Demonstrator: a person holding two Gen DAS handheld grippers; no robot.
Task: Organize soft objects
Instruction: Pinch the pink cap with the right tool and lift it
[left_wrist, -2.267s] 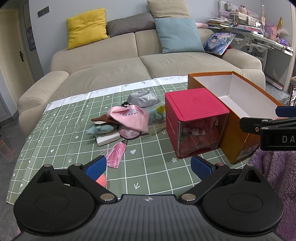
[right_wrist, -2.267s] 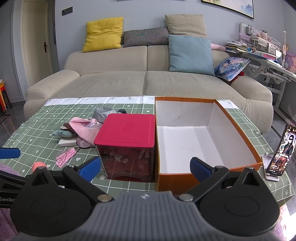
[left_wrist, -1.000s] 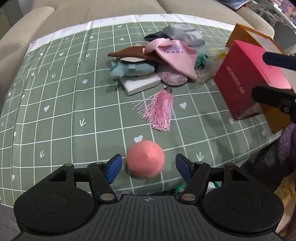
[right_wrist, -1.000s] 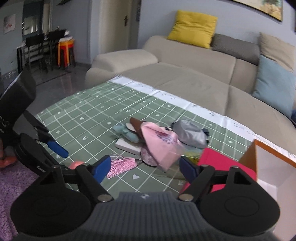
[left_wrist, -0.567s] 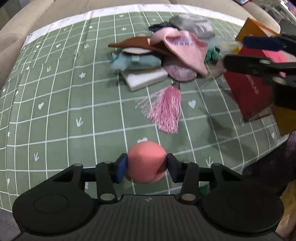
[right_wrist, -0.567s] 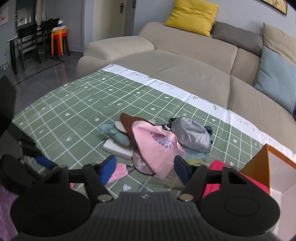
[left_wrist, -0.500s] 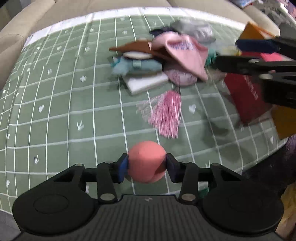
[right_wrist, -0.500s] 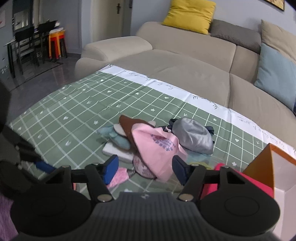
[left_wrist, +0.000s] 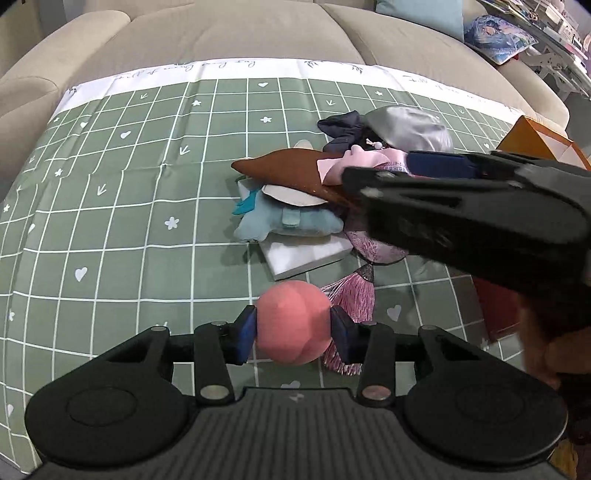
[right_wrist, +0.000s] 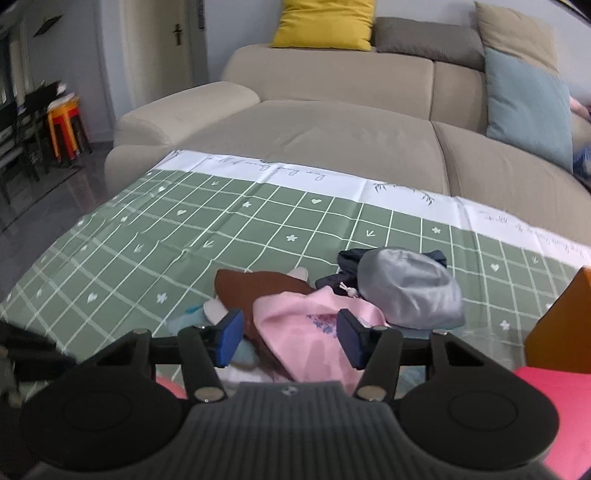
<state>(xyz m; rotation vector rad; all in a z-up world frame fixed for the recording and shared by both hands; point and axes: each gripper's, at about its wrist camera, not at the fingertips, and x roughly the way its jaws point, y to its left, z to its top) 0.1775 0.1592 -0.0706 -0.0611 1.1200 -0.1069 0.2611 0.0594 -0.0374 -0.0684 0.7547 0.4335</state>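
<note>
Two grippers work over a green checked cloth (left_wrist: 110, 206). The left gripper (left_wrist: 293, 334) is clamped on a ball (left_wrist: 293, 326): both blue pads (left_wrist: 246, 332) press its sides, at 6 o'clock in the left view. The ball is salmon pink, matte, smooth and round, with a faint crease across its front. Whether it rests on the cloth or is lifted clear cannot be told.

At 12 to 1 o'clock from the ball lies a heap of soft things. A pink tassel (left_wrist: 351, 295) lies just beside the ball at 1 o'clock, partly behind the right pad. Beyond it a white slab (left_wrist: 306, 254) lies flat, with a pale blue plush (left_wrist: 284, 223) on its far edge. A brown pointed piece (left_wrist: 280, 168) lies over the plush. A pink cloth (right_wrist: 314, 332) with purple print drapes over the brown piece. A grey satin cap (right_wrist: 410, 288) sits at 2 o'clock from the pink cloth, touching it, with a navy piece (left_wrist: 341, 127) tucked behind.

The right gripper (right_wrist: 290, 338) hovers over the heap with its jaws closing; the pink cloth shows between them, but the pads do not press it. An orange box (right_wrist: 557, 325) corner and a red box (right_wrist: 554, 402) sit at 3 to 4 o'clock in the right view. A beige sofa (right_wrist: 332, 129) stands past the cloth.
</note>
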